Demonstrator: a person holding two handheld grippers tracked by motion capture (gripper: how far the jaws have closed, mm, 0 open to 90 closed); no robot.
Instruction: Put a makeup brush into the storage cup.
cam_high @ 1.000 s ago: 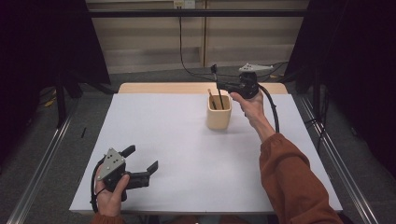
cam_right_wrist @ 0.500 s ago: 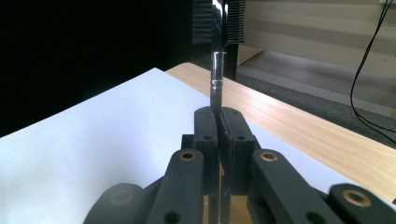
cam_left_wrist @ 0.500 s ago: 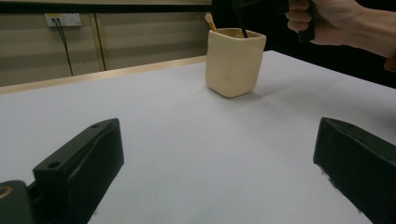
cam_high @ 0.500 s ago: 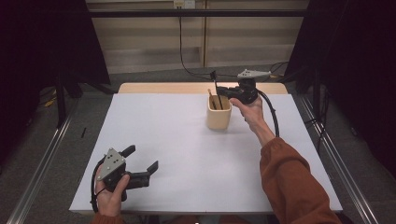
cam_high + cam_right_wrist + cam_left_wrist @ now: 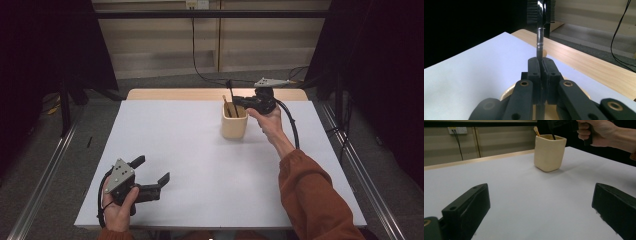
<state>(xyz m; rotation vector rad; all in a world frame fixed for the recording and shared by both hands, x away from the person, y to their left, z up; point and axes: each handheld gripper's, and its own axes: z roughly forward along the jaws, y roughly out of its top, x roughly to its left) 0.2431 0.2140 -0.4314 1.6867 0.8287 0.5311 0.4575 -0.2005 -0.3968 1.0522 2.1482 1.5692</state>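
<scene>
**Black brush pinched above the cream cup**

In the right gripper view, the right gripper [image 5: 541, 65] has its two black jaws pressed together on the thin handle of a black brush [image 5: 539, 37]. The handle passes straight up between the pads and rises beyond the fingertips, and its dark bristled head sits at the top of that view, well past the jaw tips. Directly beneath the jaws lies the rounded rim of the cream cup [image 5: 506, 93], so the tool is poised over the cup's mouth with the brush's lower end running down toward the opening.

Seen from the high view, the right gripper [image 5: 240, 101] is held level by the person's right hand [image 5: 270, 120], its jaws pointing toward the table's left, right over the cup [image 5: 234, 125]. The brush [image 5: 230, 92] stands near upright through the jaws, its head above them and its lower part inside the cup. A light wooden stick [image 5: 226, 105] leans in the same cup, just beside the brush on the side away from the gripper's body.

Well apart from this, at the near left corner of the white table [image 5: 200, 165], the left gripper [image 5: 150, 172] rests in the person's left hand [image 5: 117, 212]. Its jaws are spread wide with nothing between them. In the left gripper view, the left gripper [image 5: 541, 205] frames bare table, and far ahead of its tips stands the cup [image 5: 549, 152], with the stick [image 5: 536, 131] poking out of it.
</scene>
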